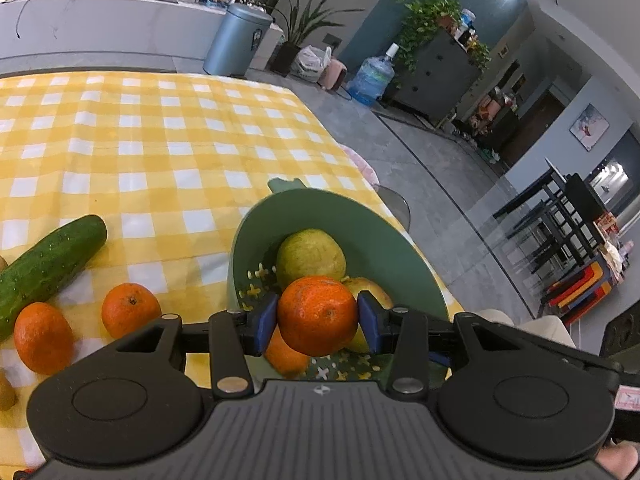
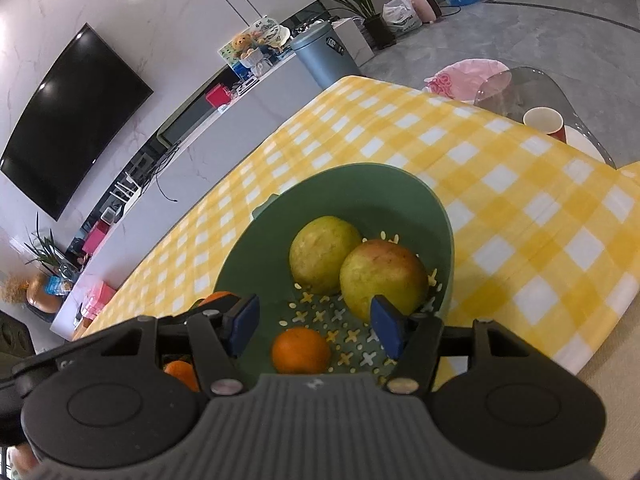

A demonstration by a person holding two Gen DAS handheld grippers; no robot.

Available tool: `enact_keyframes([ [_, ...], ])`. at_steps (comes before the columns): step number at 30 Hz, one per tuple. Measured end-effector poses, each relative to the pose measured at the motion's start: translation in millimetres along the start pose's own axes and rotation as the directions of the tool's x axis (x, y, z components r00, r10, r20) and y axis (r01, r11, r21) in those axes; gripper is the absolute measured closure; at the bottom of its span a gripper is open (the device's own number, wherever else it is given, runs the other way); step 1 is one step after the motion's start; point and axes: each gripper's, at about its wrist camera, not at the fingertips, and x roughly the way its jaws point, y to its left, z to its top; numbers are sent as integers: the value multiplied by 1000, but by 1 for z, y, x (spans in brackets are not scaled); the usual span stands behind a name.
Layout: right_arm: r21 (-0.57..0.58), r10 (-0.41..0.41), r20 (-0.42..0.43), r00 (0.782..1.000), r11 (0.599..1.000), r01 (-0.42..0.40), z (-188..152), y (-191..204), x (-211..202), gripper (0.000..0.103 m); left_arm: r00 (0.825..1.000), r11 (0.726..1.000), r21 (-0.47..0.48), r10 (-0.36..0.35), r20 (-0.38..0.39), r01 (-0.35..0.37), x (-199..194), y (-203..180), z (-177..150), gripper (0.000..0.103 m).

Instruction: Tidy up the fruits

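One green colander bowl (image 2: 360, 188) at frame centre on the yellow-checked desk (image 2: 520, 208) holds two yellow-green round fruits (image 2: 324, 252) and one orange (image 2: 301, 350) on its perforated floor. Left hand-held gripper (image 1: 318, 322): one, over the bowl, jaws about half open with one orange (image 1: 318, 314) between the blue pads, though actual pad contact cannot be told; right hand-held gripper (image 2: 314, 326): one, jaws about half open and holding nothing, above the bowl. Loose on the desk at lower left of the left wrist view: two oranges (image 1: 130, 310), one cucumber (image 1: 44, 268).
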Motion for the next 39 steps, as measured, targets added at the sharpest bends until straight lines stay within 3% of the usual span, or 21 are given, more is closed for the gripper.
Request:
enact_keyframes([
  [5,-3,4,3,1000,1000,-4,-1,0,-3,44,997,999,-15,-42,65,43,-12,5,0,37],
  [15,-19,-6,6,1000,1000,6,-1,4,-3,43,994,1000,-10,10,112,-9,-43,15,-8,28],
  [27,-82,-7,8,1000,997,8,-4,32,-9,43,989,992,13,128,79,-129,-74,12,-16,28],
  [30,-104,-16,8,1000,994,17,-6,44,-10,36,986,990,9,139,88,-140,-89,13,-16,28],
  [39,-192,7,2,1000,981,-7,-18,87,-19,28,971,975,2,220,91,-221,-127,19,-20,27],
])
